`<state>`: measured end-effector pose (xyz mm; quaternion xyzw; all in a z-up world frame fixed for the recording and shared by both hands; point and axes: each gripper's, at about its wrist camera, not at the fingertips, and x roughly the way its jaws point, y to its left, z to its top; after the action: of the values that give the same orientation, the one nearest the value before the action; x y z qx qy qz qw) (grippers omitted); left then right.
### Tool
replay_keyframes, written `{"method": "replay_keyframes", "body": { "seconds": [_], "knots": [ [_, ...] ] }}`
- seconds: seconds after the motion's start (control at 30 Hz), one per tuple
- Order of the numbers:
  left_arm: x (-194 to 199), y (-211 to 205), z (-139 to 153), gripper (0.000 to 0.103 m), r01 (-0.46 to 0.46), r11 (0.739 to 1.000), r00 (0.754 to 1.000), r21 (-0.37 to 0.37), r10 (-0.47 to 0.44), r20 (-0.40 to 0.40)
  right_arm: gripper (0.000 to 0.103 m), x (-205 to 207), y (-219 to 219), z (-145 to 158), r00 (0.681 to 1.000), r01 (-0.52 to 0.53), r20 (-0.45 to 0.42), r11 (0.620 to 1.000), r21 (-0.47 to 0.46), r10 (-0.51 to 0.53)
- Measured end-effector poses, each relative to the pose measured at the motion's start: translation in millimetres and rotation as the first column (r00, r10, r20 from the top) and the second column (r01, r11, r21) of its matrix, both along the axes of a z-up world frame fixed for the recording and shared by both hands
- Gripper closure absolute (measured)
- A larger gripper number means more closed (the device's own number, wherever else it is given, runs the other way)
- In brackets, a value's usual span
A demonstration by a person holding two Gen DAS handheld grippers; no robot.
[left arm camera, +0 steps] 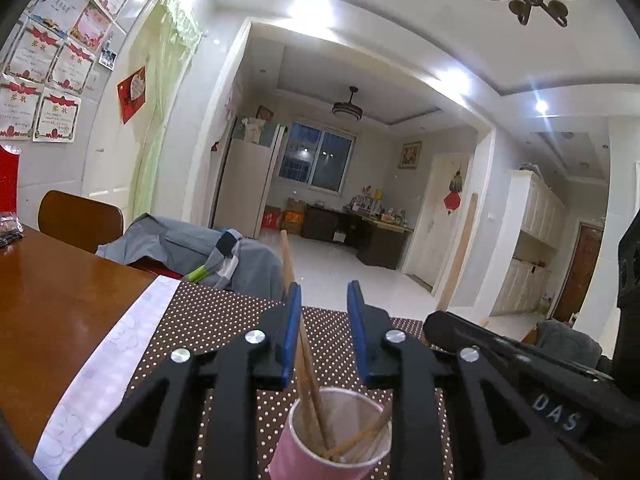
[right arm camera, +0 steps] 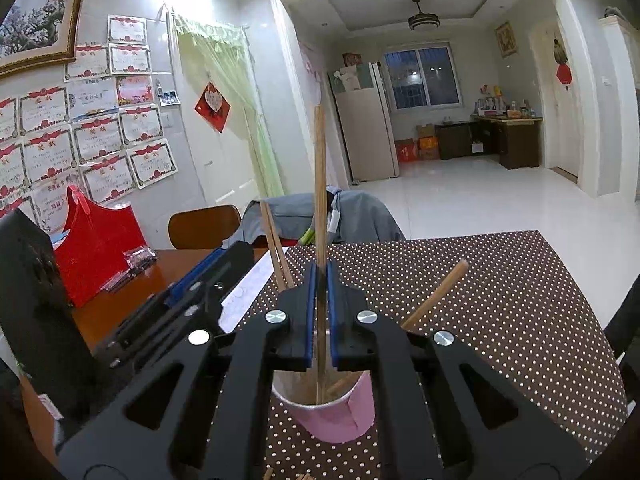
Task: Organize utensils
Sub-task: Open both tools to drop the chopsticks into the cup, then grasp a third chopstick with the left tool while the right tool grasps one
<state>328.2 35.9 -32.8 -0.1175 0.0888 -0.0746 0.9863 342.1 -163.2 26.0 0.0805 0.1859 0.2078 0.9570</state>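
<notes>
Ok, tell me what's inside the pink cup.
Several wooden chopsticks stand in the pink cup, one clamped upright by the right gripper. The cup's bottom is covered by its wall.

Pink paper cup [right arm camera: 334, 416], white inside, upright on the brown dotted surface [right arm camera: 500, 312]. Several wooden chopsticks [left arm camera: 310, 380] stand in it, leaning on the rim at different angles. One chopstick [right arm camera: 320, 200] is near vertical, its lower end inside the cup. Another [right arm camera: 436, 296] leans far right.
</notes>
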Motion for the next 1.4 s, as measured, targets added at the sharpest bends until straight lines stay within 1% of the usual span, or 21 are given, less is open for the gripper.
{"method": "replay_keyframes", "body": {
  "seconds": [0.13, 0.27, 0.37, 0.4, 0.5, 0.63, 0.67, 0.7, 0.73, 0.8, 0.87, 1.0, 1.1, 1.23, 1.33, 1.4],
  "knots": [
    [-10, 2, 4, 0.071, 0.004, 1.000, 1.000, 0.015, -0.004, -0.013, 0.097, -3, 2, 0, 1.000, 0.004, -0.017, 1.000, -0.005, -0.004],
    [-19, 2, 8, 0.070, 0.011, 0.999, 0.999, 0.038, -0.010, -0.038, 0.096, -7, 3, 1, 0.999, 0.013, -0.029, 1.000, -0.009, -0.014],
    [-26, 4, 10, 0.069, 0.015, 0.999, 0.998, 0.037, -0.013, -0.056, 0.096, -12, 6, 3, 0.999, 0.018, -0.032, 1.000, -0.017, -0.018],
    [-28, 5, 11, 0.067, 0.014, 0.999, 0.998, 0.041, -0.011, -0.064, 0.096, -15, 7, 4, 0.999, 0.019, -0.032, 1.000, -0.022, -0.020],
    [-37, 6, 16, 0.065, 0.013, 0.999, 0.998, 0.050, -0.009, -0.067, 0.095, -23, 9, 8, 0.999, 0.025, -0.029, 0.999, -0.039, -0.026],
    [-53, 9, 23, 0.065, 0.012, 0.997, 0.997, 0.070, -0.007, -0.071, 0.093, -36, 10, 15, 0.999, 0.040, -0.016, 0.998, -0.049, -0.041],
    [-57, 9, 26, 0.065, 0.009, 0.997, 0.998, 0.075, -0.004, -0.070, 0.089, -39, 10, 17, 0.999, 0.042, -0.013, 0.998, -0.051, -0.043],
    [-61, 10, 27, 0.065, 0.007, 0.997, 0.998, 0.077, -0.001, -0.069, 0.079, -43, 10, 20, 0.999, 0.045, -0.009, 0.998, -0.053, -0.045],
    [-67, 11, 29, 0.064, 0.003, 0.997, 0.998, 0.077, 0.002, -0.068, 0.075, -48, 10, 22, 0.999, 0.052, 0.000, 0.997, -0.057, -0.052],
    [-76, 14, 32, 0.064, 0.002, 0.997, 0.998, 0.073, 0.003, -0.070, 0.063, -58, 8, 25, 0.998, 0.068, 0.021, 0.996, -0.064, -0.066],
    [-84, 16, 34, 0.064, 0.005, 0.997, 0.997, 0.074, 0.000, -0.073, 0.059, -68, 6, 28, 0.997, 0.073, 0.032, 0.995, -0.067, -0.071],
    [-103, 17, 35, 0.064, 0.012, 0.996, 0.995, 0.090, -0.004, -0.096, 0.057, -88, 4, 28, 0.997, 0.075, 0.040, 0.993, -0.088, -0.071],
    [-115, 17, 33, 0.064, 0.031, 0.994, 0.990, 0.103, -0.016, -0.142, 0.057, -101, 2, 23, 0.997, 0.072, 0.025, 0.992, -0.100, -0.070],
    [-122, 18, 22, 0.064, 0.063, 0.991, 0.971, 0.114, -0.035, -0.238, 0.055, -112, -5, 8, 0.997, 0.066, -0.023, 0.991, -0.115, -0.069],
    [-124, 17, 6, 0.064, 0.084, 0.987, 0.943, 0.138, -0.035, -0.330, 0.055, -118, -8, -7, 0.995, 0.052, -0.073, 0.989, -0.135, -0.063],
    [-123, 16, -9, 0.064, 0.099, 0.983, 0.913, 0.155, -0.028, -0.407, 0.054, -121, -9, -19, 0.992, 0.036, -0.118, 0.988, -0.147, -0.054]
  ]
}}
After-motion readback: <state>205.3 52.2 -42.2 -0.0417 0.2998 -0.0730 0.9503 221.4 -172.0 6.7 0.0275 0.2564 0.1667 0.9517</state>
